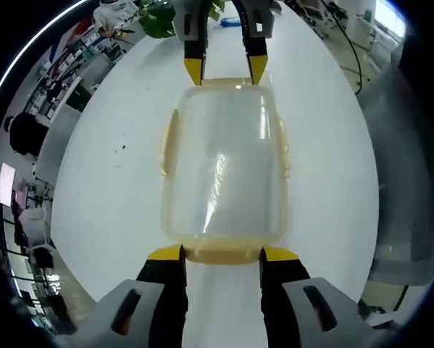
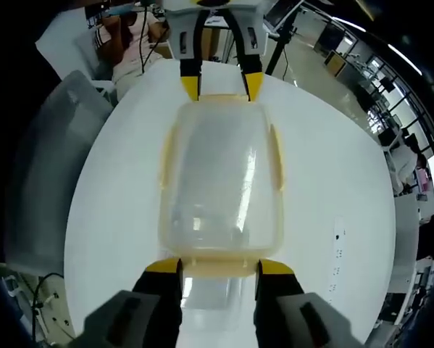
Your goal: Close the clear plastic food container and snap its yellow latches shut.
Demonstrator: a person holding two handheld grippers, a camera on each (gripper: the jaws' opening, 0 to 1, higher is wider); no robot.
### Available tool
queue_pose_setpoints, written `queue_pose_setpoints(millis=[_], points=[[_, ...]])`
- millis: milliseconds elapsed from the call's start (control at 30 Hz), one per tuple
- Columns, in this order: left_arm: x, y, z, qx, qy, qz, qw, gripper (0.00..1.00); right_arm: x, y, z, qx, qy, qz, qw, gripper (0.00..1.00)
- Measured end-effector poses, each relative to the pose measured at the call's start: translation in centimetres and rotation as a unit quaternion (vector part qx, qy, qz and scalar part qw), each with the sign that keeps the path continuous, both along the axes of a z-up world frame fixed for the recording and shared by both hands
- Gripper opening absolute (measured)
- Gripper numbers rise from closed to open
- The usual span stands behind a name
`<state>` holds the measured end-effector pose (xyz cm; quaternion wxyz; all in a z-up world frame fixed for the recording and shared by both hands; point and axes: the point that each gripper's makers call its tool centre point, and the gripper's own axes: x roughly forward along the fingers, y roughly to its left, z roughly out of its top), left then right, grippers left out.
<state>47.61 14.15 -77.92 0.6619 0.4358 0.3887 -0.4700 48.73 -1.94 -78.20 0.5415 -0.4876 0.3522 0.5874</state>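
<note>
Container [image 1: 224, 163] sat lidded on counter [image 1: 115, 188]. Left gripper [image 1: 222, 254] and right gripper [image 2: 218, 267], jaws spread, straddled opposite end latches [image 1: 224, 254]. Best: press both ends evenly.

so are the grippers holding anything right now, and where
Each open gripper, left and right, straddles a yellow end latch of the clear plastic food container; an actual grip cannot be told.

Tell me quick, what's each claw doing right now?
Left claw: open, straddling the near latch of the container.
Right claw: open, straddling the opposite latch.
</note>
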Motion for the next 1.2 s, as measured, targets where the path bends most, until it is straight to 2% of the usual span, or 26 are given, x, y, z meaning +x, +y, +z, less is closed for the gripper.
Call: queue_pose_setpoints(millis=[733,933,1200], points=[[1.2,-5.6,0.1,-0.006,-0.001,-0.012,0.9999,0.36,0.7,-5.7,-0.1,0.006,0.000,-0.013,0.9999,0.36],[1.2,-7.2,-0.2,-0.011,0.003,-0.014,0.9998,0.36,0.7,-7.1,0.1,-0.005,-0.002,-0.015,0.9999,0.36],[1.1,-9.3,-0.6,-0.007,0.014,-0.026,0.9995,0.36,0.3,-9.4,-0.8,-0.027,0.008,-0.021,0.9994,0.36]])
